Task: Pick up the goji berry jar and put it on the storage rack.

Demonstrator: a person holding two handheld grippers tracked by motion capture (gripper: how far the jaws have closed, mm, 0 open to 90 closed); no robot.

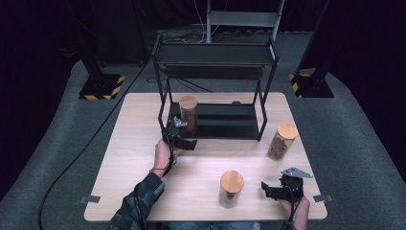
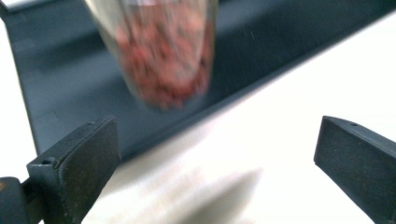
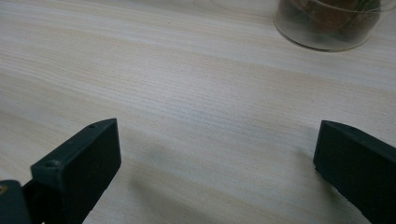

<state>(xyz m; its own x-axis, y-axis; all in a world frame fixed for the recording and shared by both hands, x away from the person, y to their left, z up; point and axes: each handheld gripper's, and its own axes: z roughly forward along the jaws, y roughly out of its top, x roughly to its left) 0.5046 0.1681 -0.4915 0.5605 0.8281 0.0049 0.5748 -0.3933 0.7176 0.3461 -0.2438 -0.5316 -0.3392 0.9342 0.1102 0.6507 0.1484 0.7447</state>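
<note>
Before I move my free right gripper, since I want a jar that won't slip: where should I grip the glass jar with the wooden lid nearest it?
Grip the glass jar with the wooden lid on its straight wall, below the lid. It stands upright, so bring the right gripper in level from the jar's right side; its jaws stand open and look wide enough.

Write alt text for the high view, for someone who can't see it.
A person's left gripper, jaws open, sits just in front of a wooden-lidded glass jar standing on the lower shelf of a black metal rack on a light wooden table. Two more lidded jars stand on the table, one near the front and one right of the rack. The right gripper rests open by the front edge.
</note>
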